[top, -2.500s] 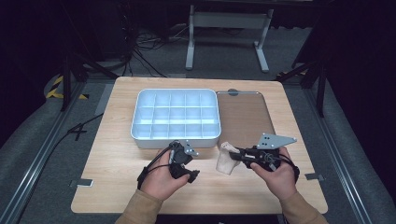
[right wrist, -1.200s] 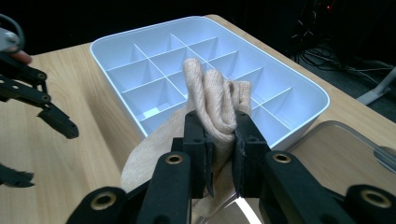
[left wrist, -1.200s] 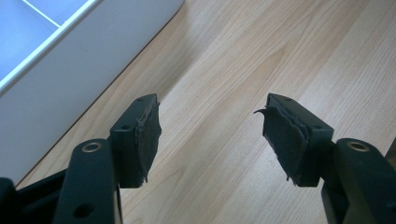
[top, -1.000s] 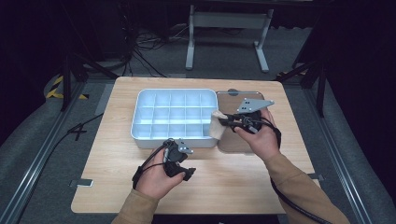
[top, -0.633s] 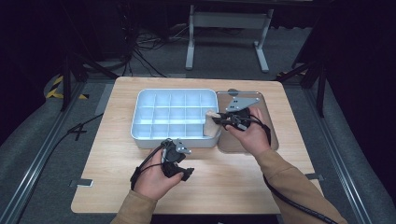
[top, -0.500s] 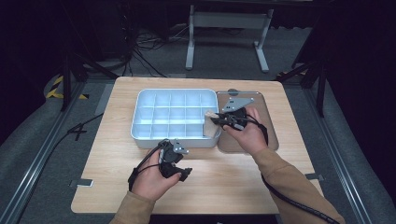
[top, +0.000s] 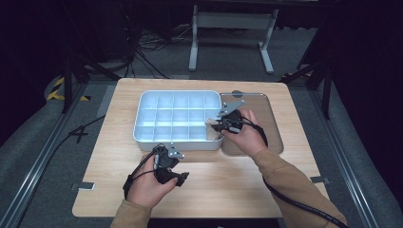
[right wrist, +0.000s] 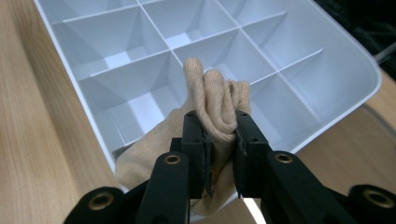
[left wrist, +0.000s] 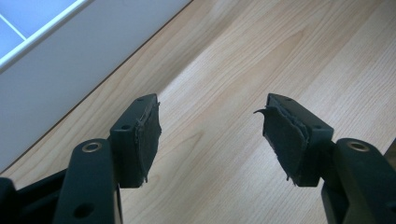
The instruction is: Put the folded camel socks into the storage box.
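The right gripper (right wrist: 219,140) is clenched on a beige cloth (right wrist: 212,100) at the near right corner of the white divided tray (top: 142,121). The left gripper (left wrist: 210,135) is released, over the bare table (top: 223,190) near its front edge. A brown flat tray (top: 266,107) lies just beside the white one.

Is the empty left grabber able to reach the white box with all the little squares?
Probably yes. The left gripper is open, holds nothing, and sits on bare wood just in front of the white divided tray. Nothing lies between them. The right gripper is busy holding a beige cloth at the tray's far corner.
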`<state>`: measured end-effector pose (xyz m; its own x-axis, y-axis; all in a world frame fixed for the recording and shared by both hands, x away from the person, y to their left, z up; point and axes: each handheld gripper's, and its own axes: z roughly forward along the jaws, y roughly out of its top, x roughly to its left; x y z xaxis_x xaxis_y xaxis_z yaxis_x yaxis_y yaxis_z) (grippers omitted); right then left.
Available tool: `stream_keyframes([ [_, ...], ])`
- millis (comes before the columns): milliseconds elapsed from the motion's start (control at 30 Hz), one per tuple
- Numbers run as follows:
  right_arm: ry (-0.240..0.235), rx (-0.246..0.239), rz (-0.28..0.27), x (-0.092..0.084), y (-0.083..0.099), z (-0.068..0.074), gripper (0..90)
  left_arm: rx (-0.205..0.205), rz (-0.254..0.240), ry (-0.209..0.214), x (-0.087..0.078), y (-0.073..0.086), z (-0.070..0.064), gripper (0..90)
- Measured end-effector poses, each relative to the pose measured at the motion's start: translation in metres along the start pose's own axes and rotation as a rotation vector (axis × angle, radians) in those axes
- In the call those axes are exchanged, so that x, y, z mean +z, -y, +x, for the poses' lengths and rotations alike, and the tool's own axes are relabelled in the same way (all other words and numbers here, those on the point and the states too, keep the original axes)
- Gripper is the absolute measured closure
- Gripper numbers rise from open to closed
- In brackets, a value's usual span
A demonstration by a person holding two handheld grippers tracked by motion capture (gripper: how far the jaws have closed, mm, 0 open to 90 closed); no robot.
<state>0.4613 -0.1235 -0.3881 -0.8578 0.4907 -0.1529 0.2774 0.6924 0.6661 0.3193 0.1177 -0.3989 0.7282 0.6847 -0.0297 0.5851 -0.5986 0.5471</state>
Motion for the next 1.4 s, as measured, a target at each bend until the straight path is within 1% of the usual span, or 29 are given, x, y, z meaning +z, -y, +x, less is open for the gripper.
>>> stream_keyframes([
  [33,0.0,0.0,0.0,0.0,0.0,0.0,77.0,0.002,0.002,0.0,0.0,0.0,0.0,37.1],
  [67,-0.002,0.006,0.016,0.002,0.0,0.0,76.9,-0.005,0.003,0.002,0.0,0.001,0.0,37.0],
  [100,-0.013,0.007,0.041,0.006,0.0,0.001,76.8,-0.005,0.002,-0.002,-0.001,0.002,0.0,37.0],
  [267,-0.03,0.003,0.116,0.017,-0.001,0.003,76.7,-0.022,0.007,-0.005,-0.003,0.008,0.001,37.0],
  [333,-0.044,0.016,0.165,0.023,-0.003,0.003,76.5,-0.023,0.009,-0.012,-0.004,0.011,0.002,37.0],
  [367,-0.046,0.016,0.179,0.025,-0.004,0.003,76.6,-0.03,0.01,-0.015,-0.005,0.012,0.002,37.0],
  [433,-0.047,0.024,0.214,0.028,-0.007,0.003,76.5,-0.032,0.009,-0.017,-0.006,0.014,0.003,37.0],
  [500,-0.048,0.029,0.242,0.03,-0.01,0.001,76.4,-0.047,0.01,-0.022,-0.007,0.017,0.002,36.9],
  [533,-0.052,0.032,0.259,0.032,-0.011,0.001,76.4,-0.038,0.014,-0.029,-0.008,0.019,0.003,36.6],
  [567,-0.052,0.031,0.274,0.033,-0.013,0.0,76.5,-0.05,0.017,-0.027,-0.009,0.021,0.003,36.5],
  [667,-0.05,0.035,0.332,0.04,-0.017,-0.001,76.5,-0.056,0.022,-0.032,-0.011,0.024,0.003,36.5],
  [700,-0.05,0.035,0.332,0.04,-0.017,-0.001,76.5,-0.053,0.02,-0.038,-0.013,0.026,0.004,36.5],
  [733,-0.047,0.032,0.346,0.043,-0.017,-0.001,76.5,-0.067,0.017,-0.035,-0.013,0.027,0.004,36.5],
  [767,-0.046,0.03,0.38,0.048,-0.018,-0.001,76.6,-0.074,0.019,-0.039,-0.015,0.029,0.004,36.5],
  [800,-0.046,0.03,0.38,0.048,-0.018,-0.001,76.6,-0.074,0.019,-0.039,-0.015,0.029,0.004,36.6],
  [833,-0.046,0.027,0.409,0.054,-0.019,-0.002,76.6,-0.079,0.018,-0.043,-0.017,0.032,0.005,36.6],
  [867,-0.046,0.027,0.409,0.054,-0.019,-0.002,76.6,-0.079,0.018,-0.043,-0.017,0.032,0.005,36.5],
  [900,-0.05,0.039,0.428,0.059,-0.019,-0.002,76.6,-0.081,0.018,-0.047,-0.018,0.034,0.006,36.5],
  [967,-0.053,0.049,0.441,0.061,-0.019,-0.004,76.6,-0.093,0.015,-0.049,-0.019,0.036,0.006,36.5],
  [1000,-0.056,0.054,0.448,0.061,-0.019,-0.004,76.6,-0.088,0.018,-0.047,-0.019,0.036,0.006,36.5],
  [1033,-0.057,0.054,0.45,0.062,-0.02,-0.005,76.5,-0.093,0.017,-0.051,-0.019,0.036,0.006,36.4],
  [1133,-0.061,0.068,0.446,0.062,-0.019,-0.005,76.3,-0.092,0.016,-0.049,-0.019,0.035,0.006,36.4],
  [1167,-0.066,0.076,0.439,0.061,-0.018,-0.007,76.0,-0.083,0.013,-0.046,-0.018,0.034,0.006,36.4],
  [1200,-0.069,0.078,0.431,0.061,-0.018,-0.006,75.9,-0.085,0.013,-0.051,-0.018,0.033,0.005,36.3],
  [1267,-0.068,0.076,0.426,0.06,-0.017,-0.006,75.3,-0.075,0.016,-0.042,-0.017,0.032,0.006,36.3],
  [1300,-0.066,0.072,0.419,0.06,-0.017,-0.005,74.3,-0.085,0.01,-0.042,-0.016,0.032,0.005,36.2],
  [1333,-0.061,0.075,0.414,0.059,-0.017,-0.004,72.5,-0.086,0.014,-0.044,-0.017,0.031,0.005,36.1],
  [1367,-0.066,0.079,0.399,0.058,-0.016,-0.005,70.1,-0.078,0.014,-0.043,-0.016,0.031,0.006,35.9],
  [1400,-0.07,0.092,0.387,0.057,-0.016,-0.004,66.7,-0.081,0.011,-0.042,-0.016,0.031,0.006,35.9],
])
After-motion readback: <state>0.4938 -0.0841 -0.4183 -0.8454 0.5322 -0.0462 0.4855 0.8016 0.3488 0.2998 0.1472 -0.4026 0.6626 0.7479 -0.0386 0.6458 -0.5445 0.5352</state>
